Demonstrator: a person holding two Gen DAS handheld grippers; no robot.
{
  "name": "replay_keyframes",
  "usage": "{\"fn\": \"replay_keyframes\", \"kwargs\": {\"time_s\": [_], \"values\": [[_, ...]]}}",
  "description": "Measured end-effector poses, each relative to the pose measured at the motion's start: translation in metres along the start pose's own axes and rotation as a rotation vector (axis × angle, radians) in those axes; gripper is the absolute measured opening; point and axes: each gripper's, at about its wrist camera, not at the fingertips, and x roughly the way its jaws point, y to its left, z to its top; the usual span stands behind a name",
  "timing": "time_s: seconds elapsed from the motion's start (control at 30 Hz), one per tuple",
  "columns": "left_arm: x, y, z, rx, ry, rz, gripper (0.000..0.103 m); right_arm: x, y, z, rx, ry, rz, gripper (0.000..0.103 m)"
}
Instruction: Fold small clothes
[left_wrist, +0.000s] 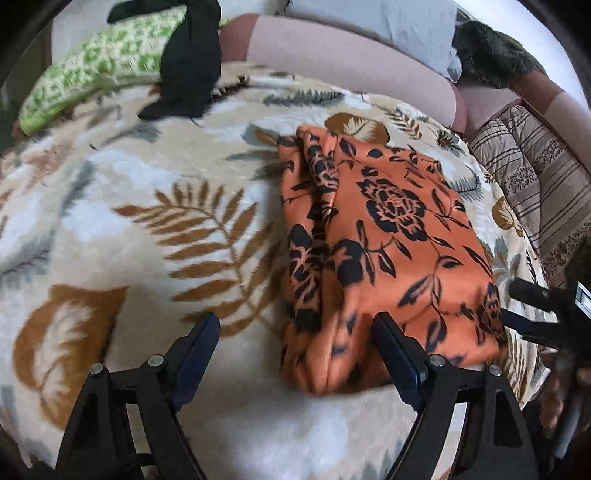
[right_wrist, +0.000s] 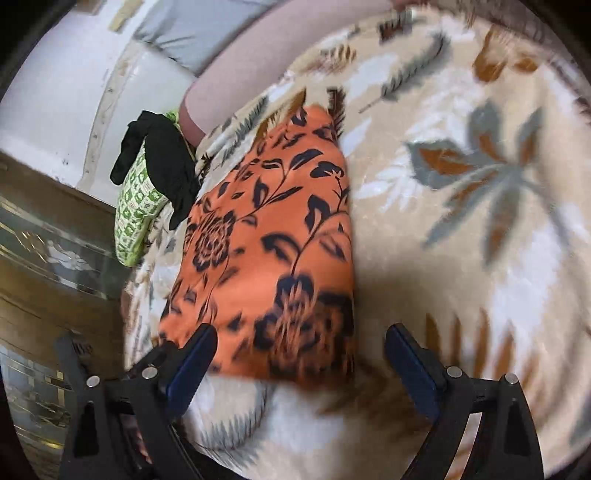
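The orange floral garment (left_wrist: 388, 236) lies folded on the leaf-print blanket (left_wrist: 147, 206); left gripper (left_wrist: 295, 350) and right gripper (right_wrist: 301, 363) hover, jaws wide (nothing held); next, probably grasp its near edge.

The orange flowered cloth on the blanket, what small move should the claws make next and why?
Probably lower both open claws onto the near edge of the orange cloth and pinch it. The left claw and right claw hold nothing, and the cloth lies only partly folded.

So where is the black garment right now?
Left wrist view, top left: the black garment drapes over the green-patterned cloth at the blanket's far edge, apart from the orange cloth.
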Motion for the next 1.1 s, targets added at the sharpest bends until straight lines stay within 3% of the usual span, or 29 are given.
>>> {"fn": "replay_keyframes", "kwargs": {"time_s": [0.07,0.13,0.17,0.2,0.27,0.3,0.37,0.43,0.5,0.57,0.7,0.77,0.83,0.9,0.97,1.0,1.1], "values": [[0.013,0.003,0.002,-0.023,0.031,-0.025,0.085,0.022,-0.006,0.014,0.021,0.044,0.004,0.094],[0.021,0.004,0.000,-0.030,0.052,-0.058,0.074,0.037,-0.004,0.021,0.009,0.077,0.019,0.094],[0.021,0.000,0.000,-0.006,0.050,-0.071,0.057,0.043,0.006,0.023,-0.040,0.112,0.028,0.067],[0.020,-0.003,0.000,0.001,0.055,-0.087,0.049,0.043,0.020,0.024,-0.101,0.128,-0.035,0.054],[0.013,-0.011,0.000,-0.002,0.044,-0.083,0.042,0.030,0.044,0.027,-0.215,0.100,-0.105,0.039],[0.012,-0.014,-0.001,-0.016,0.046,-0.099,0.042,0.017,0.060,0.026,-0.297,0.059,-0.151,0.039],[0.018,-0.021,-0.004,-0.032,0.057,-0.111,0.043,0.005,0.078,0.026,-0.413,0.029,-0.234,0.038],[0.024,-0.022,-0.008,-0.046,0.046,-0.086,0.055,0.024,0.061,0.037,-0.395,0.080,-0.274,0.040],[0.019,-0.017,-0.006,-0.054,0.050,-0.102,0.060,0.039,0.031,0.039,-0.286,0.126,-0.230,0.065],[0.009,-0.012,-0.004,-0.042,0.029,-0.085,0.064,0.030,0.016,0.035,-0.188,0.104,-0.143,0.075],[-0.008,-0.016,0.004,0.019,-0.043,-0.025,0.064,-0.010,0.027,0.028,-0.179,-0.037,-0.071,0.075],[0.001,-0.020,0.001,0.053,-0.030,0.035,0.064,-0.025,0.037,0.020,-0.167,-0.074,0.024,0.075],[0.007,-0.017,0.001,0.038,-0.012,0.047,0.068,-0.024,0.050,0.009,-0.202,-0.078,0.063,0.079],[-0.001,-0.016,0.001,0.023,-0.018,0.072,0.071,0.000,0.049,0.000,-0.225,-0.009,0.005,0.090],[-0.012,-0.020,0.002,0.039,-0.030,0.082,0.071,0.031,0.042,-0.004,-0.211,0.091,-0.184,0.090],[-0.020,-0.022,0.002,0.053,-0.047,0.088,0.072,0.032,0.042,-0.005,-0.202,0.102,-0.223,0.090],[-0.046,-0.023,0.003,0.051,-0.124,0.125,0.079,0.005,0.066,-0.008,-0.245,-0.007,-0.150,0.090]]}}
